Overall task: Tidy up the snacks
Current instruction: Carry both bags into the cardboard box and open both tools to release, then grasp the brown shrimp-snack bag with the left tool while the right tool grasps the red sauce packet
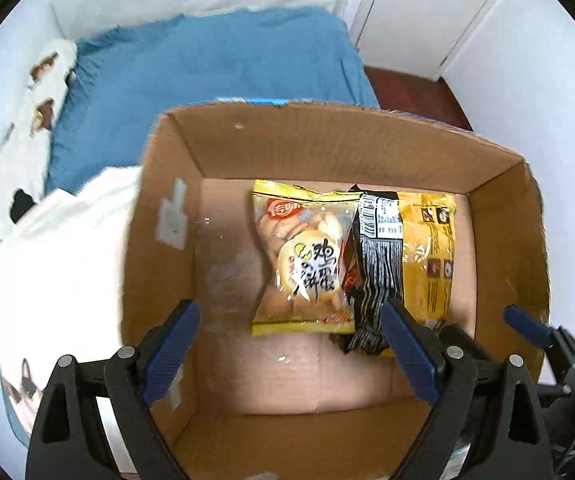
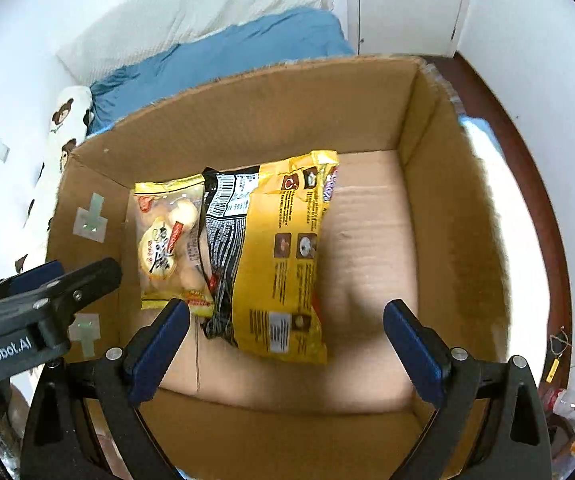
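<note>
Blue bedsheet (image 1: 207, 64), bear-print pillow (image 1: 35, 120), white cupboard doors (image 1: 427, 8), dark wooden floor (image 1: 411, 92)

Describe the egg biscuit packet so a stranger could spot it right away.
Look in the open cardboard box on the bed. Two packets lie side by side on its floor. The egg biscuit packet is the smaller left one, clear-fronted, showing pale round biscuits; the yellow-and-black bag is opaque.

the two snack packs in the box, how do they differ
The egg-cake pack is shorter, with a clear front showing round pastries; the black-and-yellow pack is longer and opaque, printed side with barcode up. The egg-cake pack lies flat on the box floor nearer the left wall; the other overlaps its right edge. Both lie lengthwise, side by side.
</note>
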`<state>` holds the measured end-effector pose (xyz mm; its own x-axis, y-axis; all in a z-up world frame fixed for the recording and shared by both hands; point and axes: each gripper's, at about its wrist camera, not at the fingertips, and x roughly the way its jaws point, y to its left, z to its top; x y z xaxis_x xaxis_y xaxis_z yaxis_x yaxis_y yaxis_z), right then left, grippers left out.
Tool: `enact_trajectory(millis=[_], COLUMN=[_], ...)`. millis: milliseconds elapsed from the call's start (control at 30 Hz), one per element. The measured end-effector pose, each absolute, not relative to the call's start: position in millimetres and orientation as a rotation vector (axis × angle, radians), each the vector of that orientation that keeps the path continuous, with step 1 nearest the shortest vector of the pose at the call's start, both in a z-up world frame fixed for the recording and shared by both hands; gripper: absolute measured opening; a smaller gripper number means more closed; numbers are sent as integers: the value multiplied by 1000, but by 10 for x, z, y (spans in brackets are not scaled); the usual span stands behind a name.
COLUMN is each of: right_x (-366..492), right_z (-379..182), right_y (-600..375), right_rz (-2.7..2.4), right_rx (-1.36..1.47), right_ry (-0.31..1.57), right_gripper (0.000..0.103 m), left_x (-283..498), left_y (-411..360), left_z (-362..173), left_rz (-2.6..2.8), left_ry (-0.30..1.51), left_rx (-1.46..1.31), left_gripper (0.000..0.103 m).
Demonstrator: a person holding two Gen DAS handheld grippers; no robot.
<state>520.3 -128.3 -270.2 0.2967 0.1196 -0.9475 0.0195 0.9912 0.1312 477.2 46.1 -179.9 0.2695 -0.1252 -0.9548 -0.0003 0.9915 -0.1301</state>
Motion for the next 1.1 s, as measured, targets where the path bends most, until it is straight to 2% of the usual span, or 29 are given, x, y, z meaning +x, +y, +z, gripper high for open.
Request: enact_trajectory(millis=[233,700,900,1100], right_x=[4863,3978,3597,3251], right_z=[-2335,-1751,-1928,-2575], right_y=[-1214,-1109,-1162,-1433], right_rz=[50,90,136,77], right_rx=[98,78,168,283], right_ry=[1183,1087,1157,1300], right_gripper=[100,100,100,100], left_x=[4277,3451,3063,2608], left_y=[599,692,833,1116], left_z=[-1292,-788,-917,-1660], left_rz=[-59,-61,-23,64], left_ry=[1179,1066,1093,1259], left_rx=[-97,-94,-113,-129], left_gripper=[93,93,93,93])
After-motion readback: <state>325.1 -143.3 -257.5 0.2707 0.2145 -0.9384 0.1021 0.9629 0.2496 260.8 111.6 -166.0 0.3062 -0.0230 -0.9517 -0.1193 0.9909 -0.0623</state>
